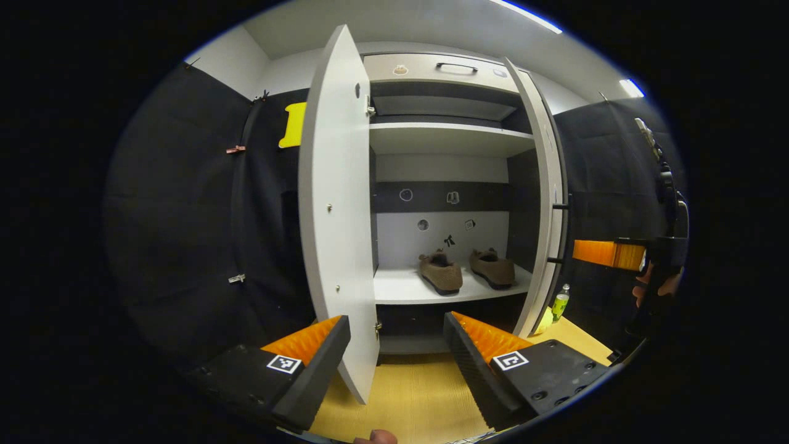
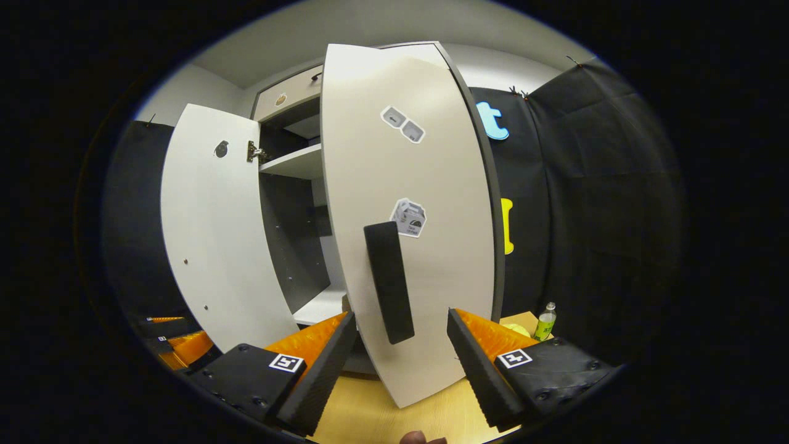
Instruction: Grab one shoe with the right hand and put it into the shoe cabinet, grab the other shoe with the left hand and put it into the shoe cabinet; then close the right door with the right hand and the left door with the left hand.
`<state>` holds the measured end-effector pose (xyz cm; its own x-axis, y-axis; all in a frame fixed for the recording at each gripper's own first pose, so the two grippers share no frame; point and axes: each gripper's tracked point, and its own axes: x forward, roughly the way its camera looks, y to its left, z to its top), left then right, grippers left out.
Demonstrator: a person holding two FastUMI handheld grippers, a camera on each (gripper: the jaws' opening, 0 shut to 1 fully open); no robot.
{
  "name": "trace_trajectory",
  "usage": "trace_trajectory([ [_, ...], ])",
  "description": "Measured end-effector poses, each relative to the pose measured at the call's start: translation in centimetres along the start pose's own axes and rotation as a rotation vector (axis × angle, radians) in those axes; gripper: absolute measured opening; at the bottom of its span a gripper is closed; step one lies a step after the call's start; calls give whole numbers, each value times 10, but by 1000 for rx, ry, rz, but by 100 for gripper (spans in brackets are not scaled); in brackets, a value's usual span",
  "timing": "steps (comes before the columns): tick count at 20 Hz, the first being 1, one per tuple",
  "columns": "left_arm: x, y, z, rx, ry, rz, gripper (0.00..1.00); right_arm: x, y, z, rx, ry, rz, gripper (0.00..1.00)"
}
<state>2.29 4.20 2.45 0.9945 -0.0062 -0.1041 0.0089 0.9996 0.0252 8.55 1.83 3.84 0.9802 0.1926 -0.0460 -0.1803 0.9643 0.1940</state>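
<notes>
Left gripper view faces the shoe cabinet [image 1: 444,139], both doors open: the left door [image 1: 338,209] stands edge-on near the camera, the right door [image 1: 545,203] swung out. Two brown shoes [image 1: 441,271] [image 1: 492,267] sit side by side on the far lower shelf [image 1: 407,288]. The left gripper [image 1: 394,364] is spread wide, holding nothing. In the right gripper view, the right gripper [image 2: 399,364] gapes empty near the right door's black handle [image 2: 388,280]. A green bottle [image 2: 545,322] stands at right.

shoes: 2 [image 1: 441,271] [image 1: 492,267] | cabinet doors: 2 [image 1: 338,203] [image 1: 545,197] | bottles: 1 [image 1: 560,303]
</notes>
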Motion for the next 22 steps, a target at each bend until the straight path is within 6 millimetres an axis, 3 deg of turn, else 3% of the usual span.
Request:
trace_trajectory([
  [4,-9,42,12,13,-37,61,97,-3,15,-5,-1,7,15,98],
  [7,-6,90,22,30,-54,138,97,-7,19,-10,-21,11,11,98],
  [9,3,119,27,19,-66,174,97,-10,19,-12,-28,15,4,98],
  [13,26,157,34,-8,-79,220,97,-15,15,-13,-38,19,-11,98],
  [17,52,170,34,22,-75,226,97,-17,8,-11,-43,18,-28,98],
  [20,61,164,36,28,-71,202,99,-20,1,-11,-41,19,-38,98],
  [21,63,164,36,32,-73,195,92,-20,1,-11,-40,18,-39,98],
  [22,63,161,36,34,-72,188,92,-21,0,-10,-40,17,-38,98],
])
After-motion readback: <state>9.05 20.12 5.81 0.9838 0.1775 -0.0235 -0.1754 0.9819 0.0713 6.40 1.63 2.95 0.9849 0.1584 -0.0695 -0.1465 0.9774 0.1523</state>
